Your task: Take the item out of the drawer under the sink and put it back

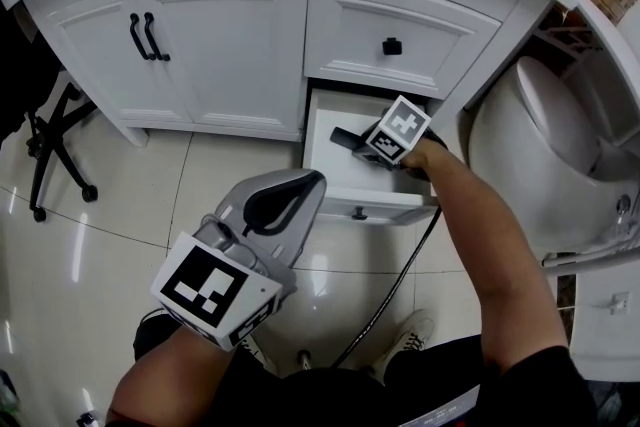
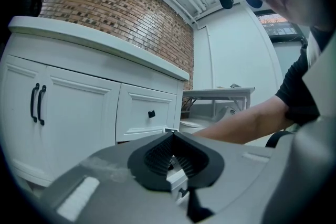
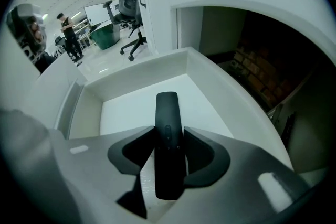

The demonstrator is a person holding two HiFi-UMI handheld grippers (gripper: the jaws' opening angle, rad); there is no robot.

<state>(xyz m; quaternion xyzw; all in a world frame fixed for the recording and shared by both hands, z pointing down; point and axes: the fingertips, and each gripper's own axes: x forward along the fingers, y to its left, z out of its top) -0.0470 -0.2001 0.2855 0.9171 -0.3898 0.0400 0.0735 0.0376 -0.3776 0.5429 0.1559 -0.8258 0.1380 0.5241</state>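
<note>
Straddles a slim black remote (image 3: pixel 167 105) with the right gripper (image 3: pixel 168 139), jaws spread wide beside its long edges, seemingly not pinching. Lies inside the open drawer (image 3: pixel 131 73), pointing to 12 o'clock. Likely light, rigid, slick: pinch across the narrow middle. Holds the left gripper (image 1: pixel 312 180) clenched on nothing, 7 o'clock of the drawer. Cannot make out the remote's underside or any contact with the floor.

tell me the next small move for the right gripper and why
Probably close the right gripper on the black remote: it sits between the pads over the open drawer, and they do not look clamped yet, so lifting now would likely leave it.
</note>
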